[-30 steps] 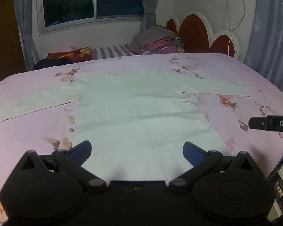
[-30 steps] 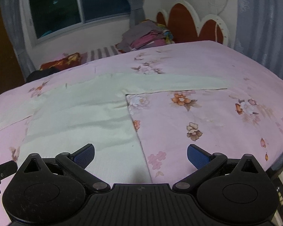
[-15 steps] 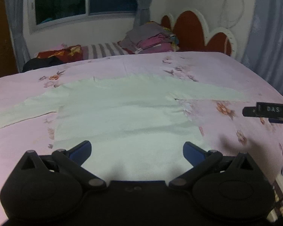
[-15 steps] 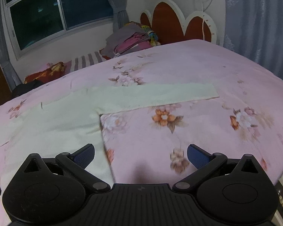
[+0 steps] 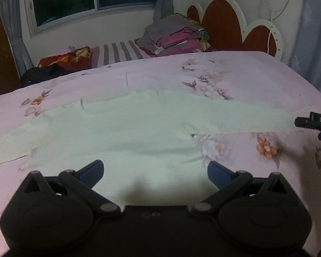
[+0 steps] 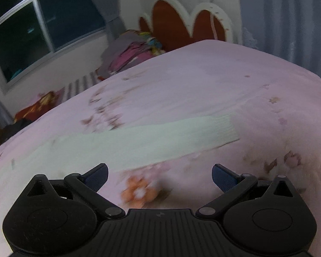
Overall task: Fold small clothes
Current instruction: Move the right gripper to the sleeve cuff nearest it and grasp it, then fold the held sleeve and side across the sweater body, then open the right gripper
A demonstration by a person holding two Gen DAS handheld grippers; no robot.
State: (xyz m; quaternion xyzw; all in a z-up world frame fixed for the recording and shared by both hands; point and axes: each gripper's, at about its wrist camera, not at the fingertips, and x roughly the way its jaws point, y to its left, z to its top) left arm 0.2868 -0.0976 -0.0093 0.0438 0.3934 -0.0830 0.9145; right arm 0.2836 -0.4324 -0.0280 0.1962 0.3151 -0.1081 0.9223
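A pale green long-sleeved top (image 5: 126, 132) lies flat on the pink floral bed sheet (image 5: 235, 72), sleeves spread to both sides. My left gripper (image 5: 155, 171) is open and empty, low over the body of the top. My right gripper (image 6: 159, 176) is open and empty, just in front of the right sleeve (image 6: 171, 137), whose cuff (image 6: 231, 128) ends toward the right. The right gripper's tip also shows at the right edge of the left wrist view (image 5: 314, 123), near the sleeve's end.
A pile of folded clothes (image 5: 175, 36) sits at the head of the bed by the red and white headboard (image 5: 235, 23). A striped cloth (image 5: 119, 52) and dark items (image 5: 47, 72) lie at the far left. Curtains (image 6: 289, 21) hang on the right.
Both grippers have moved forward and lower over the bed. The right one has swung right toward the sleeve's cuff; its view is blurred. Both stay open.
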